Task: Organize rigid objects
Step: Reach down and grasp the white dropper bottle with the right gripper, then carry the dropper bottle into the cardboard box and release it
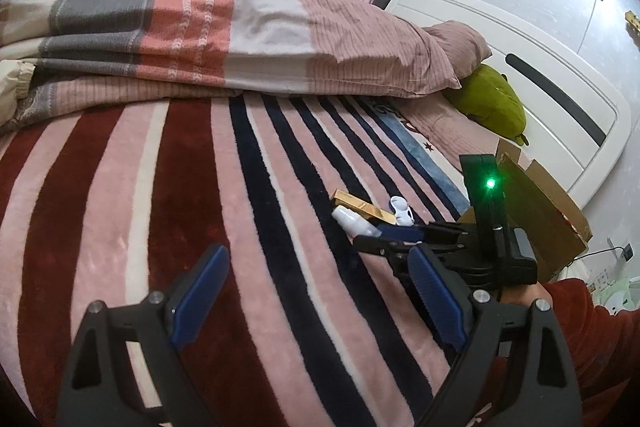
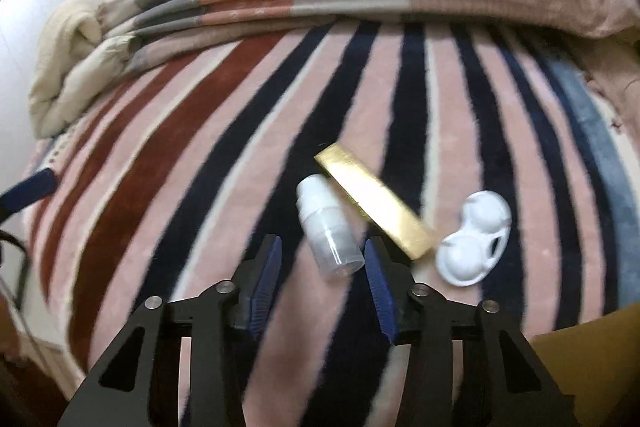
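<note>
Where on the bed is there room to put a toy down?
Free: the striped blanket between the folded quilt and the left tongs. Crowded: the right side, with the white bottle, gold box and white case.

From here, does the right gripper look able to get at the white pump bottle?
Probably yes. The right gripper is open, with the white pump bottle lying just ahead between its fingertips. Nothing covers it; the gold box lies close alongside.
</note>
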`<control>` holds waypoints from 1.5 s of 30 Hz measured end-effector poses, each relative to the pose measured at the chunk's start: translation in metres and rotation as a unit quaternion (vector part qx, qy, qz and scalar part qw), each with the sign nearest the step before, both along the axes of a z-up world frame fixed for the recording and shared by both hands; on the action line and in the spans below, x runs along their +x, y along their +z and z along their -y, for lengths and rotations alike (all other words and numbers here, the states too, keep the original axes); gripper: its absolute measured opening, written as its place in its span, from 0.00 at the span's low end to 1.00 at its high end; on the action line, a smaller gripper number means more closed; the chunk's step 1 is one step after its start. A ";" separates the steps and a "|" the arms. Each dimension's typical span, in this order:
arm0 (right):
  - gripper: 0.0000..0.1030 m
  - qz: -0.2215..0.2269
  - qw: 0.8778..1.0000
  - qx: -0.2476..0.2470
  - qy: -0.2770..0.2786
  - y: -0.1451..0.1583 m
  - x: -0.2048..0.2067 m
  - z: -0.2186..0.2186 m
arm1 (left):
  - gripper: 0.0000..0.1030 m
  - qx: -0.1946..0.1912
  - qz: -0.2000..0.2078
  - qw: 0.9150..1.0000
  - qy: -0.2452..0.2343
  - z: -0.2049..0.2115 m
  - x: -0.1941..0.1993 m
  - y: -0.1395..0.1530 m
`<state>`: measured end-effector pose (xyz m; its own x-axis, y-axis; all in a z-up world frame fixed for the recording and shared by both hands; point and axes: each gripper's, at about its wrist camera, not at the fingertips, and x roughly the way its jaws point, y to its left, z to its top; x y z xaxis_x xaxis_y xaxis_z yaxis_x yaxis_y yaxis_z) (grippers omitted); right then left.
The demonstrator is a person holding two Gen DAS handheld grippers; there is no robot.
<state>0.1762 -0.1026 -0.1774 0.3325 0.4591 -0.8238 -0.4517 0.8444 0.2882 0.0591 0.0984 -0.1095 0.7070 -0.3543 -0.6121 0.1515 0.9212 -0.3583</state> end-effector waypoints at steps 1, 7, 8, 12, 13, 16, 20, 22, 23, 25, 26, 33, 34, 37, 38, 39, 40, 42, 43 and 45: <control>0.35 -0.002 1.000 0.000 0.006 -0.001 -0.001 -0.001 | 0.87 0.001 -0.001 1.000 0.000 -0.001 0.001 0.000; 0.19 0.014 0.999 -0.035 -0.002 -0.007 0.007 -0.014 | 0.87 -0.002 -0.005 1.000 0.006 -0.003 0.000 0.004; 0.19 0.027 0.999 -0.041 -0.002 -0.003 0.004 -0.015 | 0.87 -0.007 -0.006 1.000 0.009 -0.004 0.001 0.005; 0.19 0.050 0.998 0.001 0.028 0.034 -0.022 -0.016 | 0.87 -0.026 0.003 1.000 -0.007 -0.001 -0.003 0.018; 0.19 0.058 0.998 0.013 0.037 0.046 -0.030 -0.015 | 0.87 -0.035 0.009 0.999 -0.014 0.002 -0.005 0.024; 0.19 0.083 0.993 0.052 0.071 0.088 -0.059 -0.012 | 0.87 -0.042 0.022 0.998 -0.028 0.016 -0.010 0.042; 0.19 0.128 0.983 0.081 0.100 0.137 -0.093 0.005 | 0.86 -0.078 0.040 0.994 -0.069 0.042 -0.014 0.067; 0.19 0.138 0.981 0.089 0.099 0.153 -0.101 0.019 | 0.77 -0.088 0.048 0.992 -0.082 0.056 -0.014 0.077; 0.19 0.143 0.981 0.091 0.096 0.158 -0.105 0.027 | 0.66 -0.092 0.049 0.990 -0.089 0.064 -0.012 0.083; 0.19 0.156 0.979 0.093 0.090 0.168 -0.110 0.047 | 0.48 -0.091 0.052 0.989 -0.100 0.081 -0.008 0.093; 0.19 0.162 0.979 0.092 0.086 0.171 -0.112 0.055 | 0.43 -0.085 0.052 0.989 -0.106 0.092 -0.006 0.097; 0.19 0.182 0.979 0.084 0.036 0.179 -0.112 0.135 | 0.38 -0.058 0.046 0.984 -0.161 0.173 0.024 0.116; 0.19 0.183 0.979 0.081 0.028 0.179 -0.111 0.147 | 0.38 -0.055 0.044 0.983 -0.170 0.185 0.029 0.117; 0.19 0.179 0.981 0.070 0.008 0.175 -0.108 0.179 | 0.39 -0.046 0.032 0.979 -0.197 0.221 0.044 0.116; 0.19 0.175 0.982 0.070 0.001 0.172 -0.107 0.190 | 0.39 -0.045 0.027 0.977 -0.207 0.234 0.049 0.114; 0.19 0.170 0.983 0.070 -0.006 0.169 -0.106 0.200 | 0.39 -0.044 0.022 0.976 -0.214 0.243 0.053 0.112; 0.19 0.165 0.984 0.068 -0.012 0.166 -0.105 0.211 | 0.39 -0.042 0.017 0.974 -0.220 0.252 0.057 0.110; 0.19 0.159 0.985 0.066 -0.020 0.161 -0.103 0.225 | 0.39 -0.040 0.007 0.972 -0.232 0.268 0.065 0.105; 0.19 0.157 0.985 0.065 -0.023 0.159 -0.102 0.231 | 0.39 -0.040 0.002 0.971 -0.236 0.274 0.068 0.103; 0.19 0.153 0.986 0.064 -0.028 0.155 -0.101 0.242 | 0.39 -0.039 -0.005 0.969 -0.242 0.285 0.074 0.100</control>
<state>0.0755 -0.3442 -0.0221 0.5837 0.5270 -0.6177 -0.4880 0.8357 0.2518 0.1333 -0.1862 -0.0091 0.4406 -0.6887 -0.5757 0.5556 0.7130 -0.4277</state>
